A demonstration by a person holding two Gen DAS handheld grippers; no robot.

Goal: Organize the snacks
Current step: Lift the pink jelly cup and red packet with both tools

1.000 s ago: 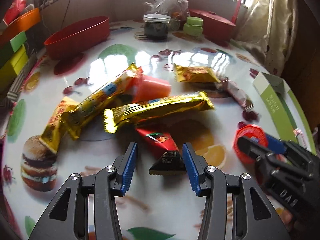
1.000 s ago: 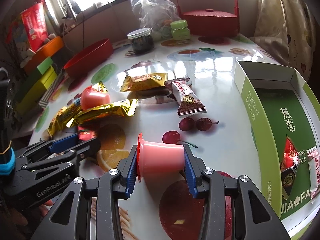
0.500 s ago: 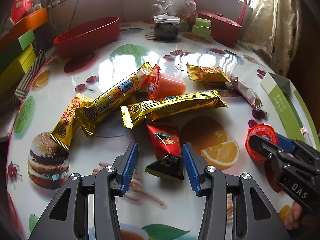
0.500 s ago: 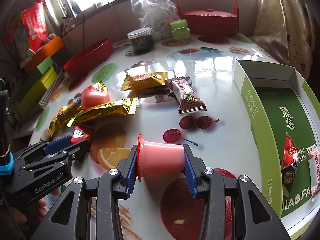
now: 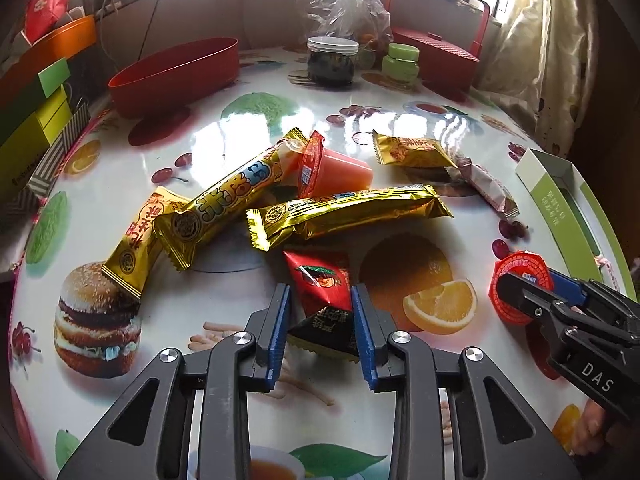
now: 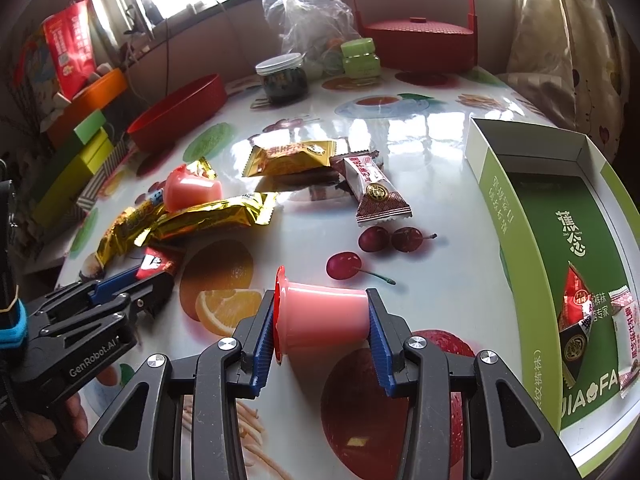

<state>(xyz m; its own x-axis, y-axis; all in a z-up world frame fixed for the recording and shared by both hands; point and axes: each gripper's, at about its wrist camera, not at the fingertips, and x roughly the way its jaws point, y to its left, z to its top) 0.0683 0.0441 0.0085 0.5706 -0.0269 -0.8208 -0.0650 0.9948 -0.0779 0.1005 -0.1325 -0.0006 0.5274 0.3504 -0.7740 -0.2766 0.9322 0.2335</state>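
On the fruit-printed desk [image 5: 400, 132], near its front edge — left gripper [image 5: 322, 320]: jaws having just been closing around the red-and-black triangular snack packet [image 5: 322, 300], blue pads now touching its sides, the packet lying just below the heap of gold wrapped bars [image 5: 348, 212]. Right gripper [image 6: 322, 320]: clamping a pink jelly cup [image 6: 320, 316] sideways, red lid toward the left pad. Green box [image 6: 540, 208]: standing open at the desk's right edge, already holding one like red packet and a pinkish-white one. Step in hand, by judgement: picking up, both hands loading at once. Next move is calling for a lift clear of the gold bars, then carrying both items rightward over the box wall — the cup going first, being nearer.
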